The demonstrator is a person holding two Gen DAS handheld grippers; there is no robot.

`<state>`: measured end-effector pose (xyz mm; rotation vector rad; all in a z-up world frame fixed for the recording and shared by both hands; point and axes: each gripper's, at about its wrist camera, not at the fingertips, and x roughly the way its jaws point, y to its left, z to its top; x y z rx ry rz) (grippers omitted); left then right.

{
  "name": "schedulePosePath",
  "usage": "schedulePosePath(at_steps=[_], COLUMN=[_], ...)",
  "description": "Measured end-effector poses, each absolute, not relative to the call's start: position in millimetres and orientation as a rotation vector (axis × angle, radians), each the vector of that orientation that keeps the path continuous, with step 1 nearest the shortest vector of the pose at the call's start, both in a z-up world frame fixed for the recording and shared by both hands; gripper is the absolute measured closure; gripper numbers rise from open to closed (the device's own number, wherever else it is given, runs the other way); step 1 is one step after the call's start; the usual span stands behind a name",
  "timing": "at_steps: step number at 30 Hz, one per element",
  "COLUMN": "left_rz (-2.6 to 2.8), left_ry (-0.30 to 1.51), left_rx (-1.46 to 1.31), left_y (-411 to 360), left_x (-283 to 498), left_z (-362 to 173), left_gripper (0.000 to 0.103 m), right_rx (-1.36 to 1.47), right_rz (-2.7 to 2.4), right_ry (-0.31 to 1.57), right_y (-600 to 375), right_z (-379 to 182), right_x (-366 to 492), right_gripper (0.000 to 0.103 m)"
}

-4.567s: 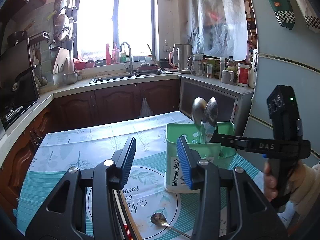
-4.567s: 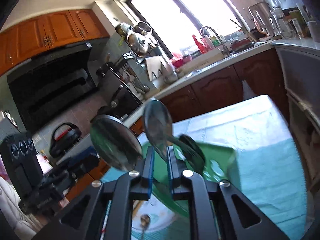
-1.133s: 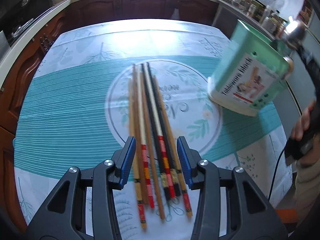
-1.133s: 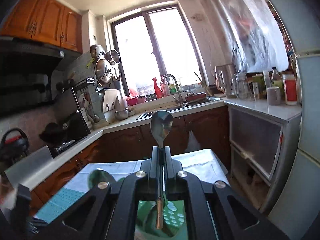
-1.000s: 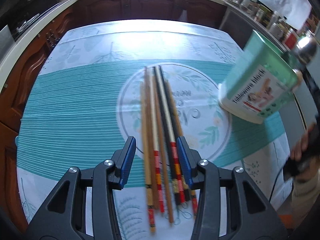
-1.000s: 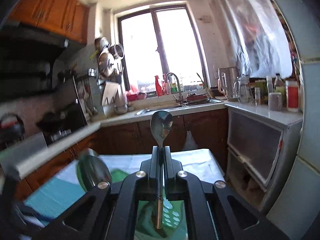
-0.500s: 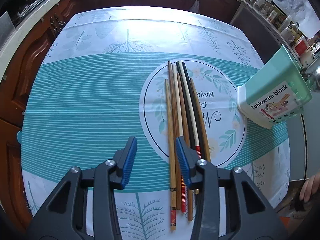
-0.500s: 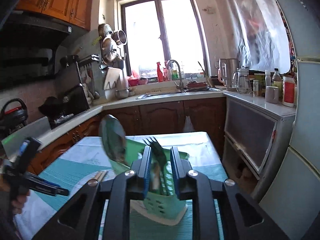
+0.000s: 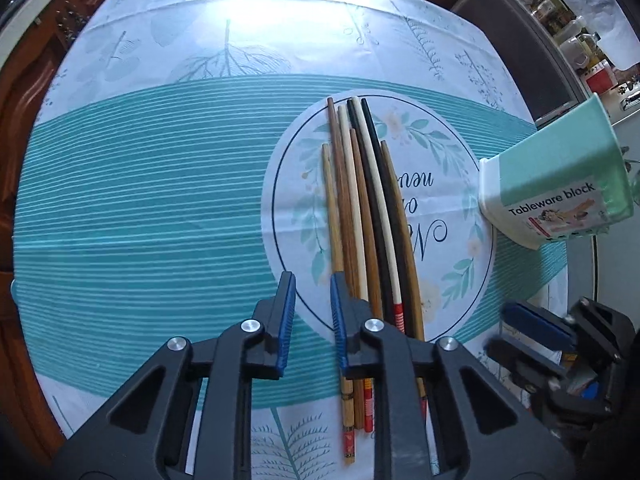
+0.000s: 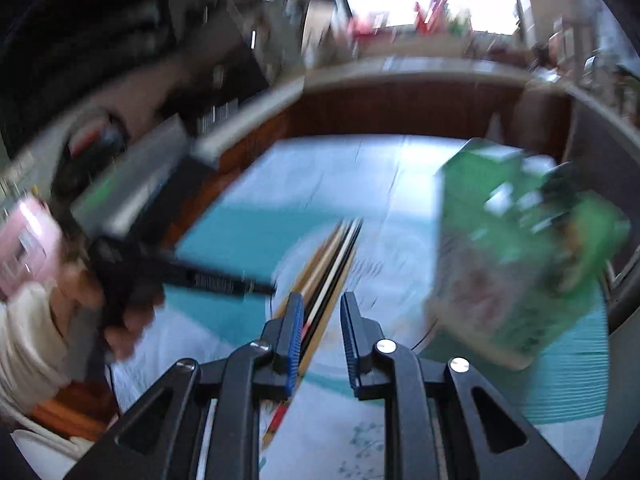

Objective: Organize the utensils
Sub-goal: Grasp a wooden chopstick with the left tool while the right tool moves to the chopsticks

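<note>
Several chopsticks (image 9: 368, 216) lie side by side on the round print of the tablecloth; they also show in the blurred right wrist view (image 10: 332, 256). A green "Tableware block" holder (image 9: 560, 184) stands at the table's right; in the right wrist view it (image 10: 516, 256) is blurred. My left gripper (image 9: 312, 308) is open and empty, just left of the chopsticks' near ends. My right gripper (image 10: 320, 328) is open and empty above the chopsticks' near ends; it shows at the lower right of the left wrist view (image 9: 532, 332).
The teal striped tablecloth (image 9: 140, 208) covers the table. Brown cabinets (image 10: 400, 108) and a counter run behind it. Jars (image 9: 576, 40) stand on a counter at the right. The hand holding the left gripper (image 10: 120, 292) is at the left.
The right gripper let go of the spoon into the holder, opened, and swung down over the chopsticks. The left gripper shifted left and lower, and its jaws narrowed a little.
</note>
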<state>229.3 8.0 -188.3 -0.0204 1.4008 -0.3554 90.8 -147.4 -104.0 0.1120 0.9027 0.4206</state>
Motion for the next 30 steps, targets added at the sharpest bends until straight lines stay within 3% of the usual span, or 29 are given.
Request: schedulePosePath(at_steps=[6, 17, 19, 30], left_rz=[-0.375, -0.372, -0.362, -0.311], left_ry=[1.419, 1.438, 1.452, 1.506], left_rx=[-0.001, 0.1, 0.104, 0.12], left_y=[-4, -27, -27, -21], left_x=[240, 256, 258, 262], left_z=[-195, -199, -200, -205], left_gripper=[0.09, 0.091, 0.098, 0.099], right_rx=[0.105, 0.059, 0.06, 0.113], right_rz=[0.355, 0.306, 0.309, 0.287], right_ry=[1.104, 1.169, 1.179, 1.303], right_y=[-135, -140, -140, -133], right_z=[-132, -140, -142, -157], right_x=[128, 136, 138, 177], right_gripper=[0.084, 0.084, 0.084, 0.084])
